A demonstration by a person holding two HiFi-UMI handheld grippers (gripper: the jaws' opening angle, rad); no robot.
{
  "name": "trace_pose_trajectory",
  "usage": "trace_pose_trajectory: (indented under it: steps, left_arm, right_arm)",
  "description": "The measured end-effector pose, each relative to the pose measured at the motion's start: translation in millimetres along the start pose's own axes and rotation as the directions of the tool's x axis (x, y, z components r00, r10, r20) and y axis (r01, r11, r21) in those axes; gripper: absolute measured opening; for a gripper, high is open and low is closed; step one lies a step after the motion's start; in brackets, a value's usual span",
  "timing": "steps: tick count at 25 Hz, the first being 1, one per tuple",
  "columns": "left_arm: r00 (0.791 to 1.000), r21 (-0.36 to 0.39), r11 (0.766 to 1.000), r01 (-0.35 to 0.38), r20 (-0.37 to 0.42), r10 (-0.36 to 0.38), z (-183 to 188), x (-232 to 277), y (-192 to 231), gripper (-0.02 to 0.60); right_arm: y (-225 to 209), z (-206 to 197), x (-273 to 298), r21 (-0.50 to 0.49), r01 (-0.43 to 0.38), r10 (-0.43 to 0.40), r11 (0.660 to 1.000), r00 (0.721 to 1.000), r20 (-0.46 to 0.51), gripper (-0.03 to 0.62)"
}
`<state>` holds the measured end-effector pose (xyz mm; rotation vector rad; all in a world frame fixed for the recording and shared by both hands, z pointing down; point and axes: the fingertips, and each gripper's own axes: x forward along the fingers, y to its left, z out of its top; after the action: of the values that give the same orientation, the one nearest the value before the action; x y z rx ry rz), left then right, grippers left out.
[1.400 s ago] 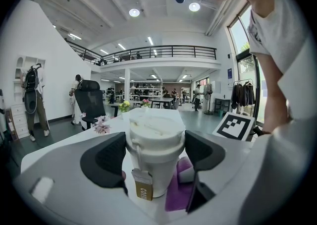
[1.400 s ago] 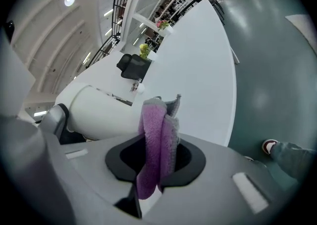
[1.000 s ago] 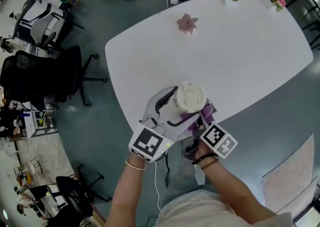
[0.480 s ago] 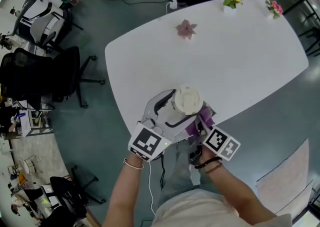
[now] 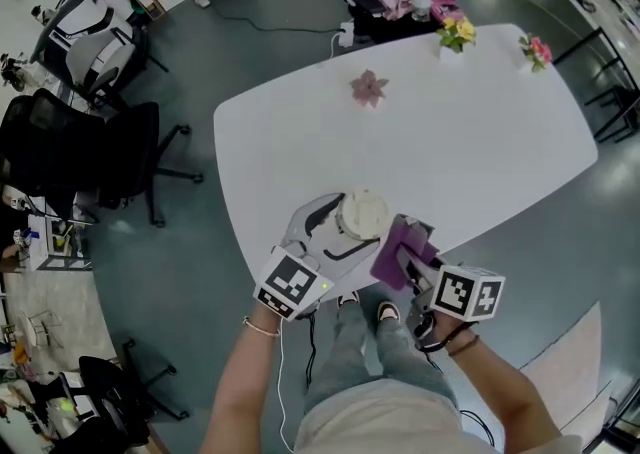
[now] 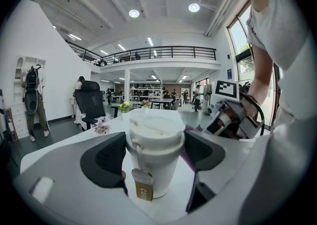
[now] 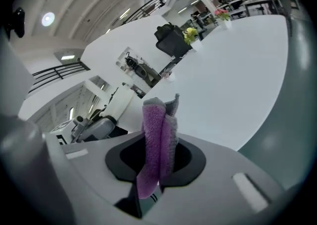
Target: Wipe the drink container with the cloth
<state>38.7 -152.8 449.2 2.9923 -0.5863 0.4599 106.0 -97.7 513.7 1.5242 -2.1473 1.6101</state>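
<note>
The left hand-held gripper (image 6: 154, 155) clamps the lidded paper cup (image 5: 363, 213) at the white desk's (image 5: 450, 132) near edge. The right hand-held gripper (image 7: 158, 157) pinches a folded purple cloth (image 5: 400, 250) just beside it.

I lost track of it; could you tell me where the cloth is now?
In the head view, the cloth is pinched in the right gripper, just right of the cup held by the left gripper, at the table's near edge.
</note>
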Motion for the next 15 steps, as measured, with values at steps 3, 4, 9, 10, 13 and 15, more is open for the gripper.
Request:
trace_pose_trajectory:
  steps: [3, 4, 9, 10, 13, 15]
  left_arm:
    - [1.0, 0.0, 1.0, 0.0, 0.001, 0.0, 0, 0, 0, 0.374]
    - [1.0, 0.001, 1.0, -0.001, 0.001, 0.001, 0, 0, 0, 0.374]
    - [1.0, 0.0, 1.0, -0.001, 0.001, 0.001, 0, -1, 0, 0.374]
    - [1.0, -0.001, 1.0, 0.0, -0.001, 0.0, 0, -1, 0, 0.374]
    - [1.0, 0.001, 1.0, 0.002, -0.006, -0.002, 0, -1, 0, 0.374]
    - [1.0, 0.002, 1.0, 0.002, -0.009, -0.002, 0, 1, -1, 0.374]
  right_arm:
    - [7, 14, -12, -0.068, -0.031, 0.028, 0.997, 0.998, -0.049, 0.064]
    - [9, 19, -15, -0.083, -0.041, 0.036, 0.996, 0.997, -0.061, 0.064]
    - [20, 45, -27, -0.199, -0.081, 0.055, 0.977, 0.99, -0.129, 0.064]
    - [22, 50, -28, -0.23, -0.087, 0.053, 0.969, 0.987, -0.149, 0.064]
    - [27, 61, -31, -0.274, -0.122, 0.058, 0.954, 0.972, -0.23, 0.064]
    - [30, 67, -30, -0.266, -0.153, 0.074, 0.952, 0.955, -0.286, 0.064]
